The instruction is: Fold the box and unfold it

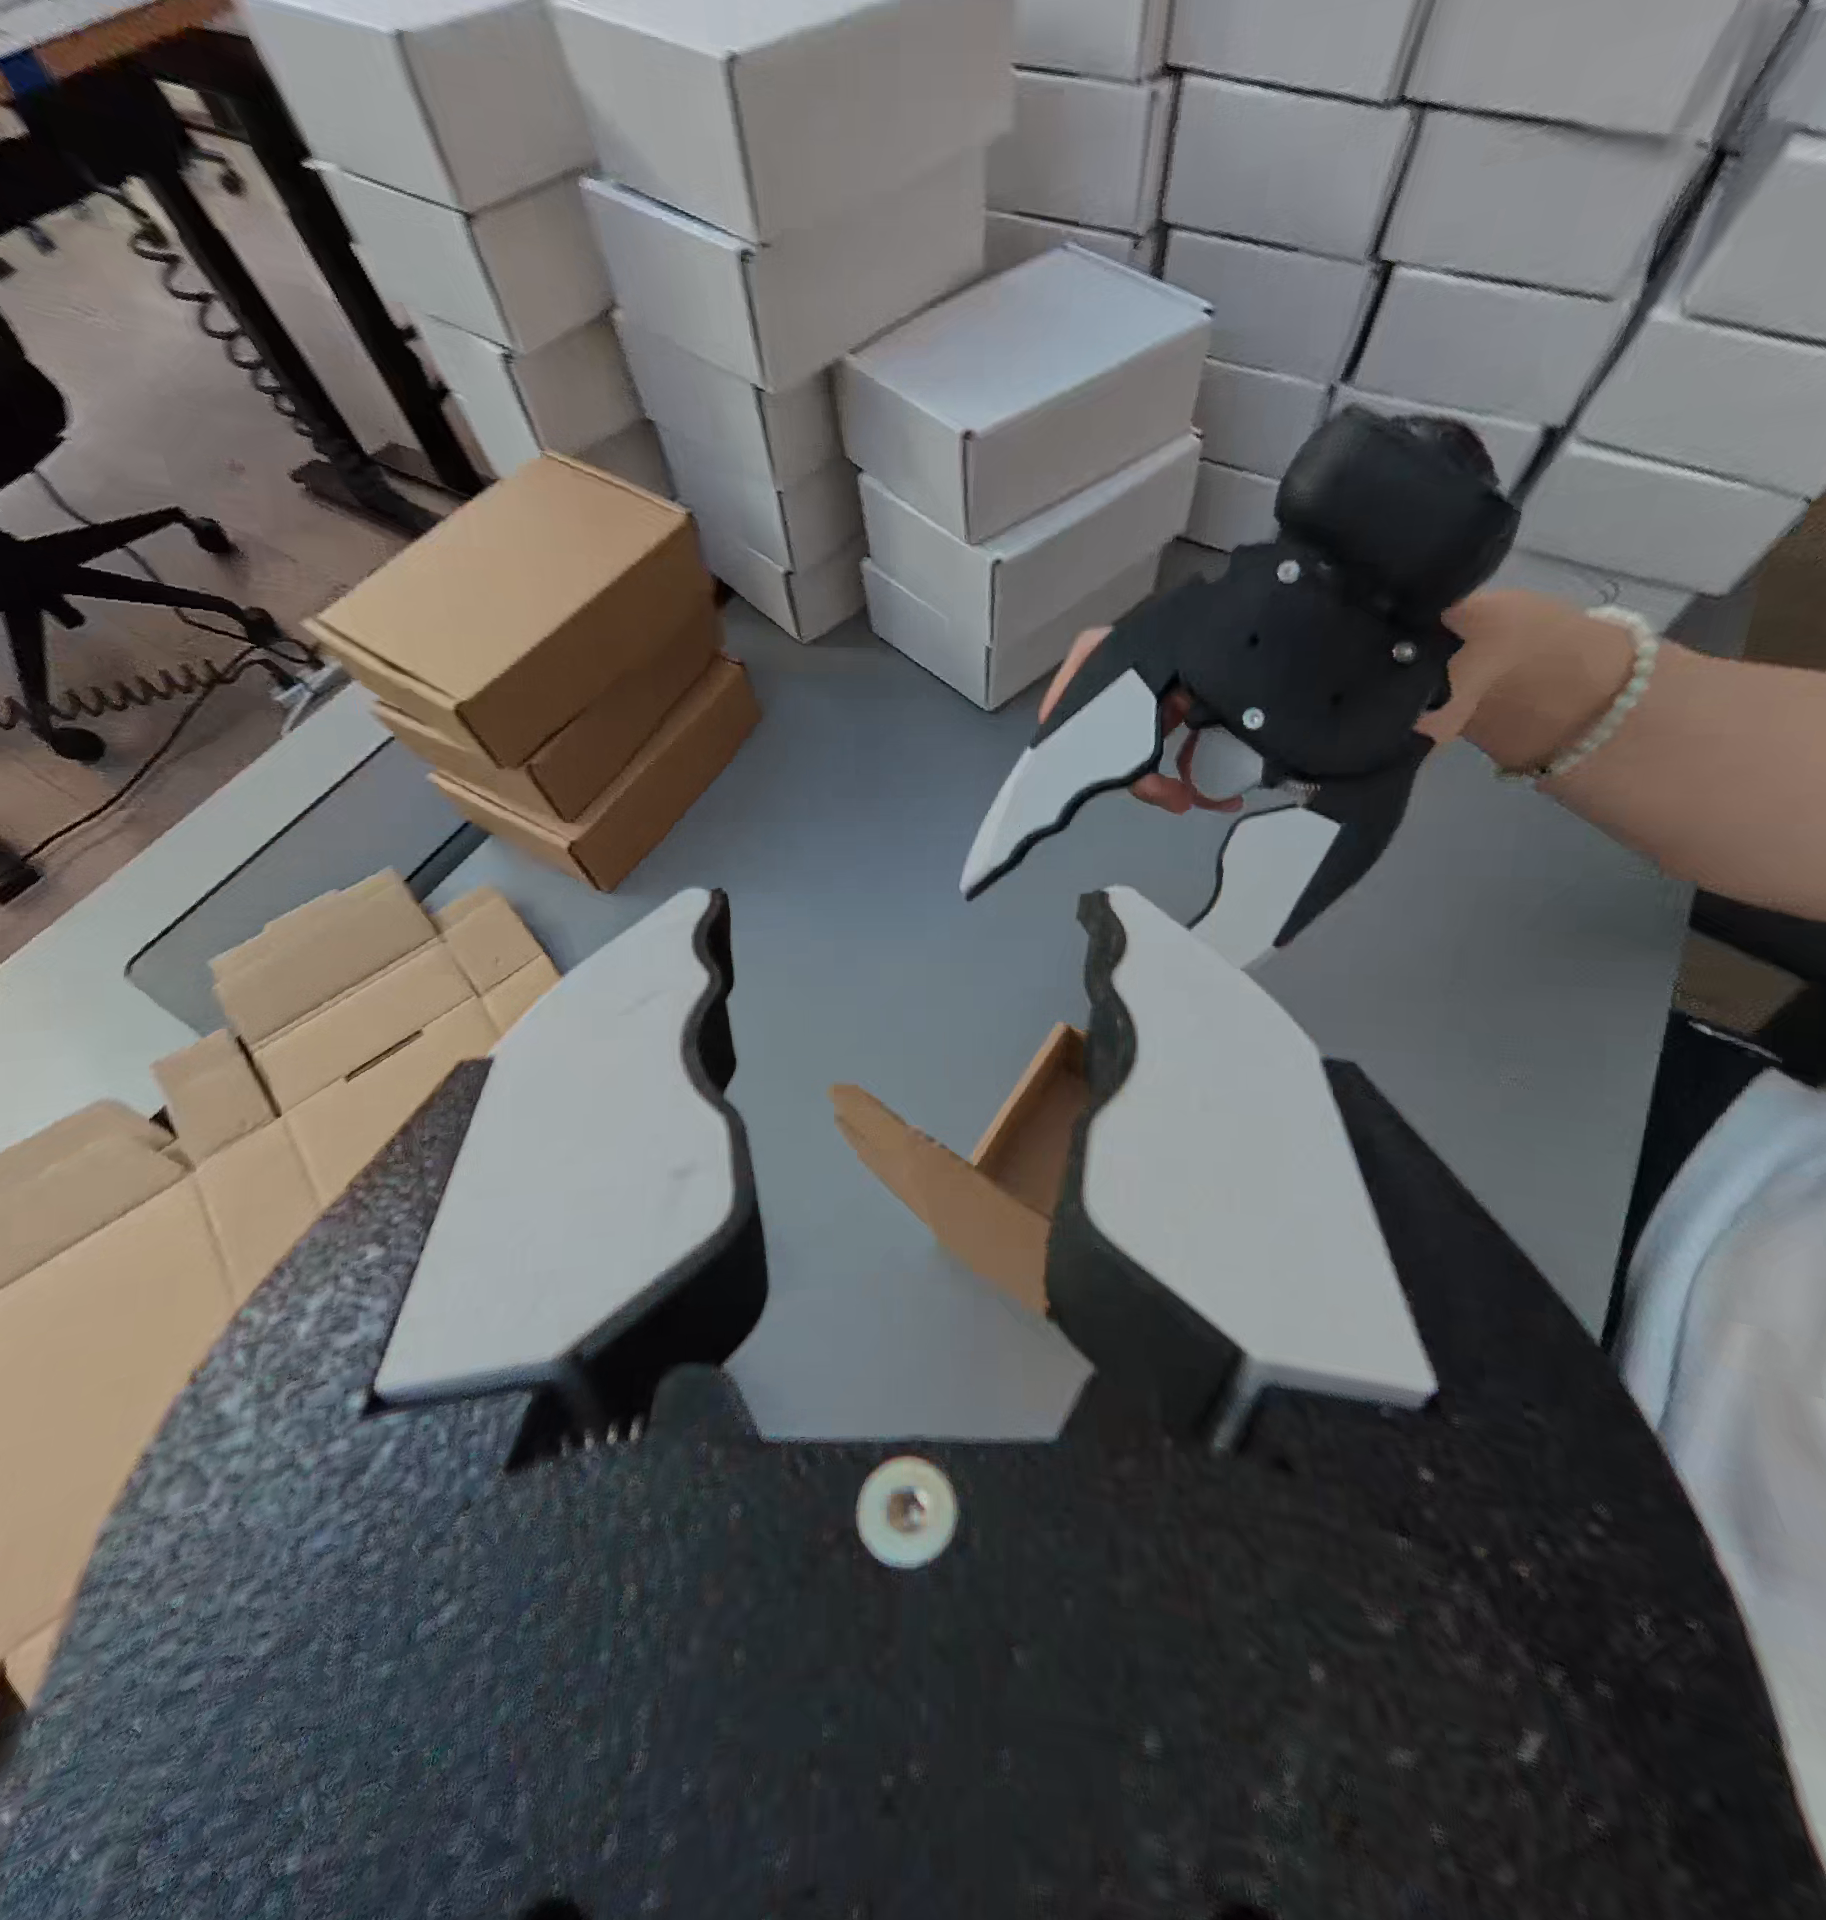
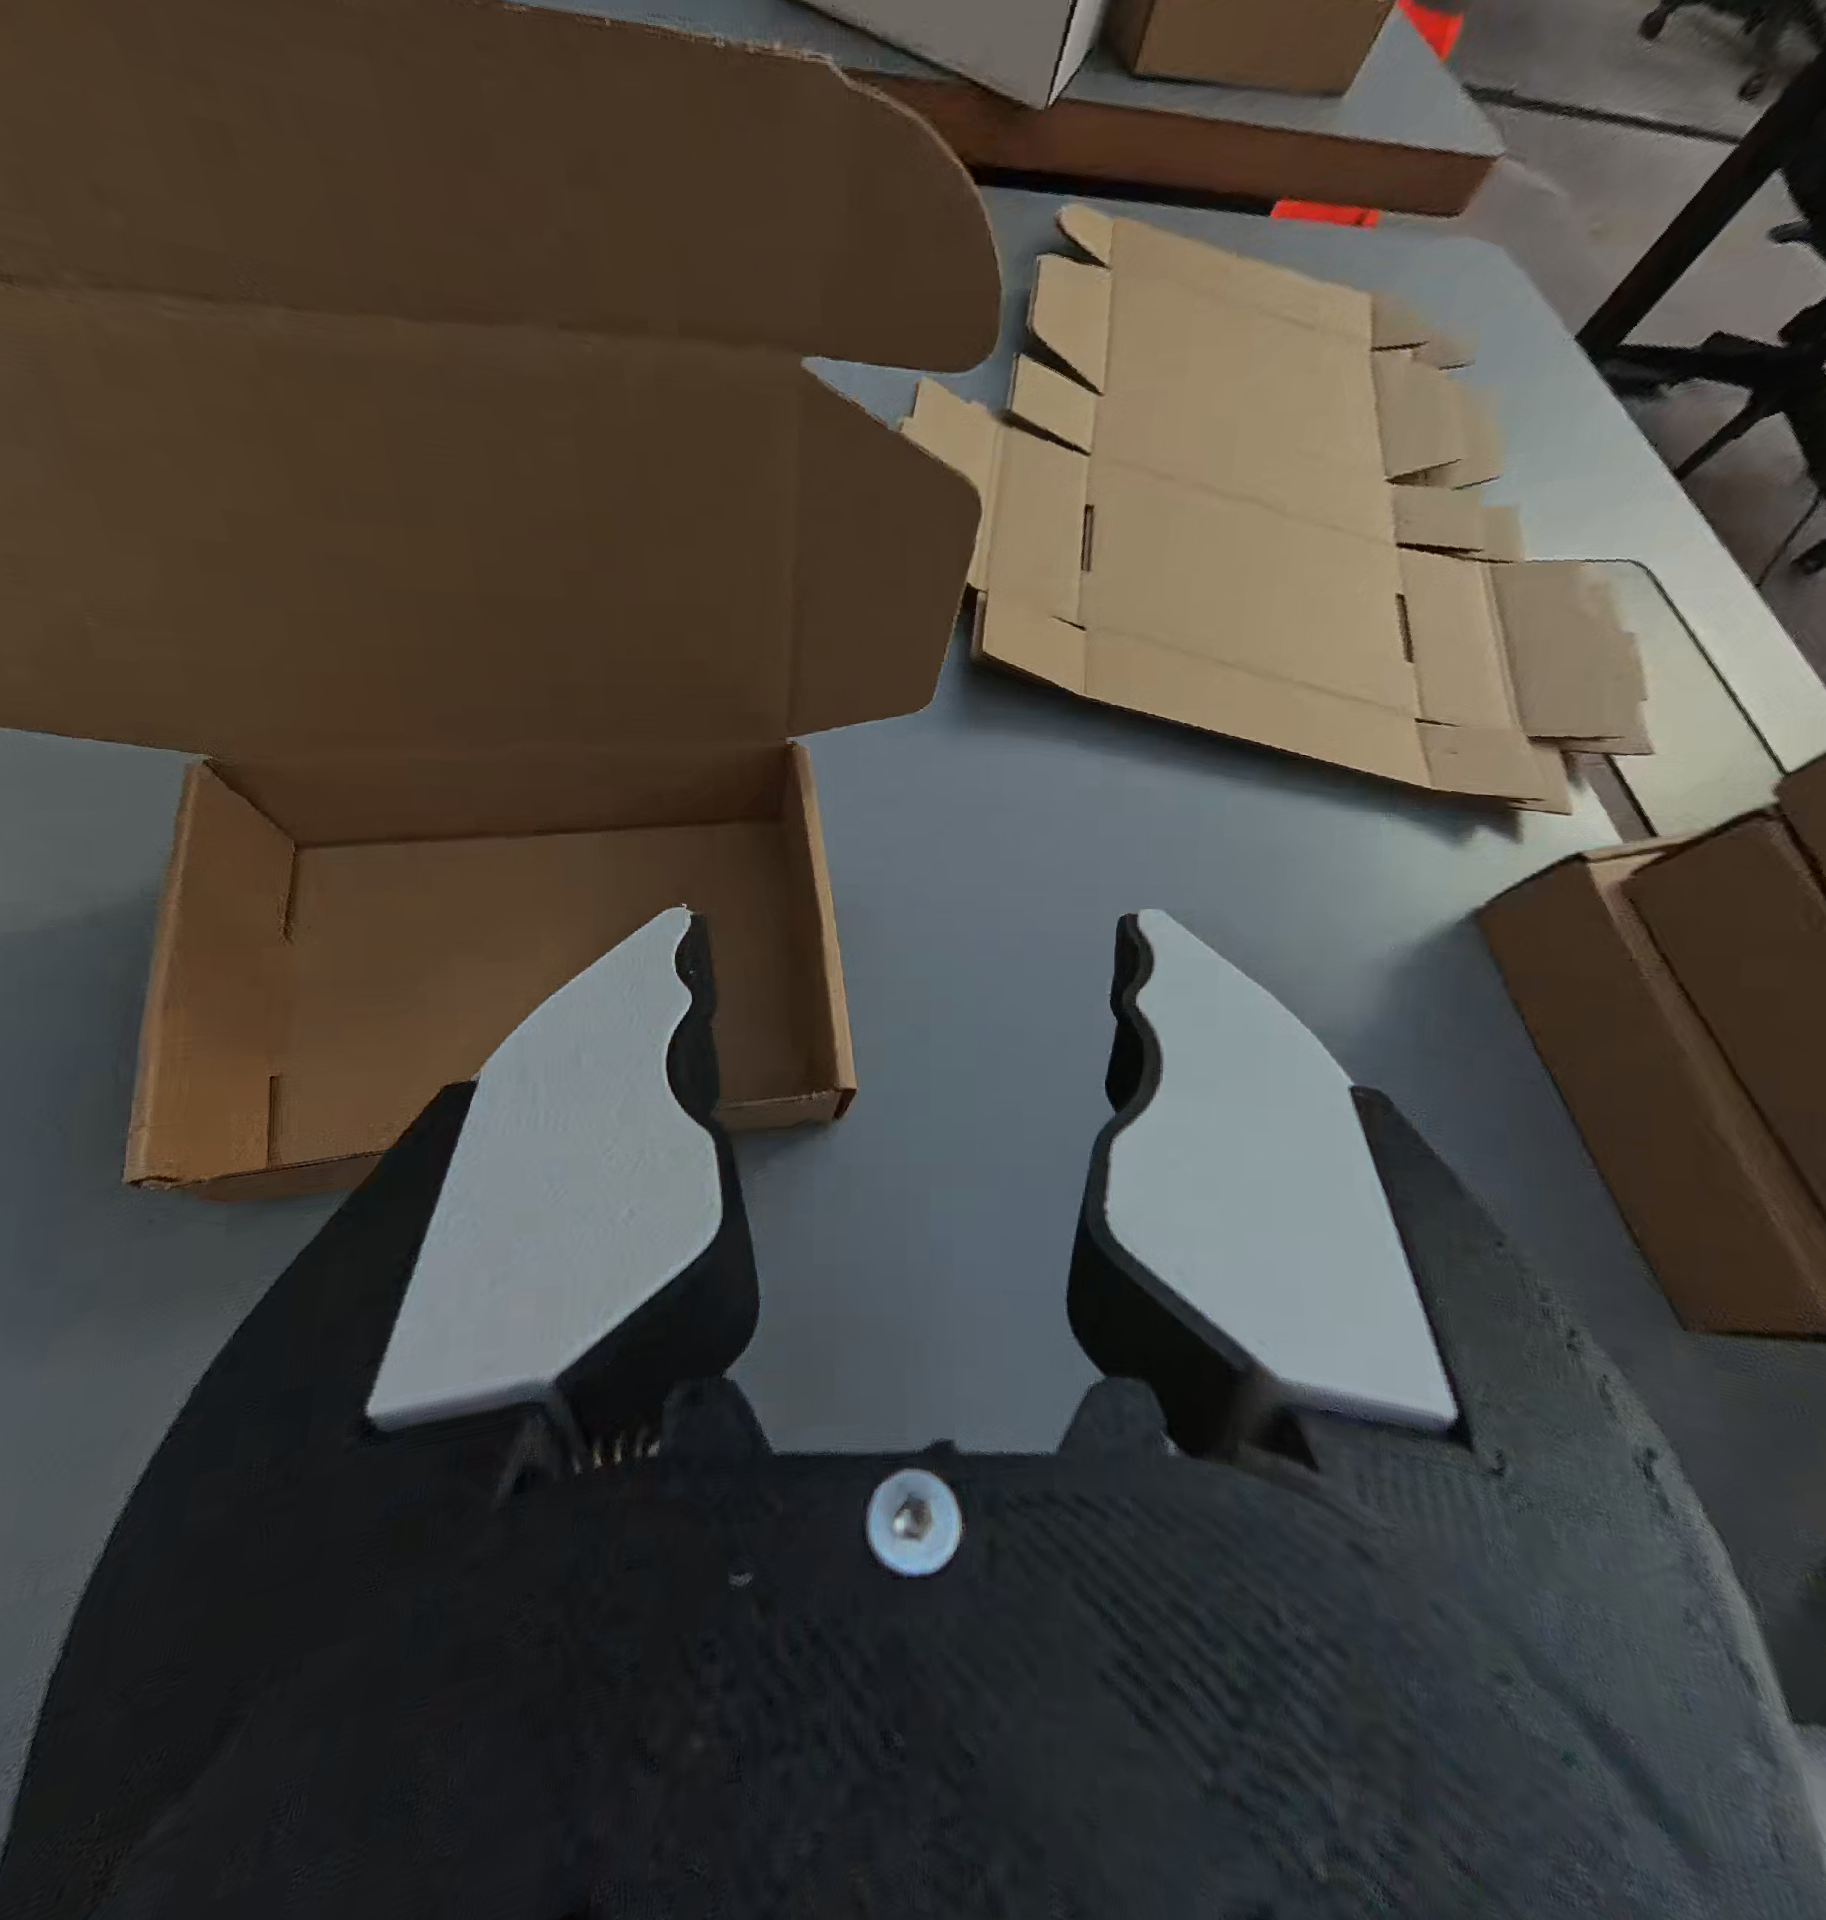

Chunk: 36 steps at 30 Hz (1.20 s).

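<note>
the brown cardboard box point(image 2: 493, 977) sits on the grey bench point(image 2: 992, 883) with its tray folded up and its lid standing open behind it, the lid's rounded side flaps spread out. in the right wrist view the right gripper point(image 2: 904, 925) hovers above the bench just beside the tray's near right corner, its fingers spread wide and holding nothing; the left fingertip overlaps the tray's front wall in the picture, though i cannot tell whether it touches. beyond the box lies a stack of flat unfolded box blanks point(image 2: 1252, 520), and to the right a few closed brown boxes point(image 2: 1719, 1091) rest on the bench. in the left wrist view the left gripper point(image 1: 904, 904) has its fingers wide apart too, empty, with a corner of the brown box point(image 1: 992, 1164) showing between them, close against the right finger. farther off in that view a person's hand point(image 1: 1501, 675) with a bead bracelet holds the right gripper point(image 1: 1117, 914), its fingers also parted. behind it rise stacks of white boxes point(image 1: 1023, 416), and three closed brown boxes point(image 1: 535, 665) are piled at the bench's left side near more flat blanks point(image 1: 265, 1060).
</note>
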### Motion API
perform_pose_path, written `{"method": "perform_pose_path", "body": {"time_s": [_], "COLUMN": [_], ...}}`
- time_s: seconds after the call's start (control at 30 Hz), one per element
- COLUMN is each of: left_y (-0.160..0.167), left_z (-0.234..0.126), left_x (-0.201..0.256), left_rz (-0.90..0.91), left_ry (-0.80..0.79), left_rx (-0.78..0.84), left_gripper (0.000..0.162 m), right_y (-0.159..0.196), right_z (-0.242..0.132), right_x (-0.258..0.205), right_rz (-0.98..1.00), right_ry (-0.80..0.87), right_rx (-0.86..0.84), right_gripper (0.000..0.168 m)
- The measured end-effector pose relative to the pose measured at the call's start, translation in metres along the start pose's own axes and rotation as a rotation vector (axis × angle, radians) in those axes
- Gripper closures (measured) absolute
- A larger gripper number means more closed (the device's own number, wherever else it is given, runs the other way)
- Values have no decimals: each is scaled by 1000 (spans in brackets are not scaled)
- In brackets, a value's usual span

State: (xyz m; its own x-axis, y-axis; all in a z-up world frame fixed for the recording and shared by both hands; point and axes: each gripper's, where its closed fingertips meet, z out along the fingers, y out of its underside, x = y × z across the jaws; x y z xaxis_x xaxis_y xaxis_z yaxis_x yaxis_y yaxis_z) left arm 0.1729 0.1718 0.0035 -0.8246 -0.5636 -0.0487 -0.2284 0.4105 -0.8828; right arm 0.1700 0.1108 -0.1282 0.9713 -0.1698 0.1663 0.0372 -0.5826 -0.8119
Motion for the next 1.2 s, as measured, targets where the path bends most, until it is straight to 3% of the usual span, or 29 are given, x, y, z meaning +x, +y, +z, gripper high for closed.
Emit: {"method": "perform_pose_path", "body": {"time_s": [0.03, 0.1, 0.2, 0.4, 0.53, 0.7, 0.77, 0.97, 1.2], "left_y": [5, 18, 44, 107, 125, 136, 135, 113, 83], "left_z": [-13, -38, -64, -73, -69, -62, -62, -63, -29], "left_x": [-13, -27, -33, -34, -34, -34, -36, -36, -1], "left_rz": [-59, -172, -293, -362, -411, -415, -410, -377, -278], "left_ry": [-67, -133, -158, -199, -183, -183, -193, -243, -149], "left_rx": [65, 195, 320, 295, 310, 320, 343, 439, 475], "left_gripper": [97, 97, 99, 99, 99, 99, 99, 103, 103], "right_y": [-2, 3, 12, 35, 41, 40, 34, 48, 97], "right_z": [15, 41, 70, 101, 111, 109, 101, 40, -57], "right_x": [-4, -15, -18, -28, -31, -29, -20, 35, 61], "right_rz": [-11, -28, -86, -142, -152, -87, 36, 484, 769], "right_ry": [-51, -159, -193, -246, -251, -224, -174, 202, 661], "right_rx": [-40, -159, -301, -470, -499, -478, -441, -327, -214], "right_gripper": [96, 99, 107, 124, 156, 161, 162, 163, 162]}}
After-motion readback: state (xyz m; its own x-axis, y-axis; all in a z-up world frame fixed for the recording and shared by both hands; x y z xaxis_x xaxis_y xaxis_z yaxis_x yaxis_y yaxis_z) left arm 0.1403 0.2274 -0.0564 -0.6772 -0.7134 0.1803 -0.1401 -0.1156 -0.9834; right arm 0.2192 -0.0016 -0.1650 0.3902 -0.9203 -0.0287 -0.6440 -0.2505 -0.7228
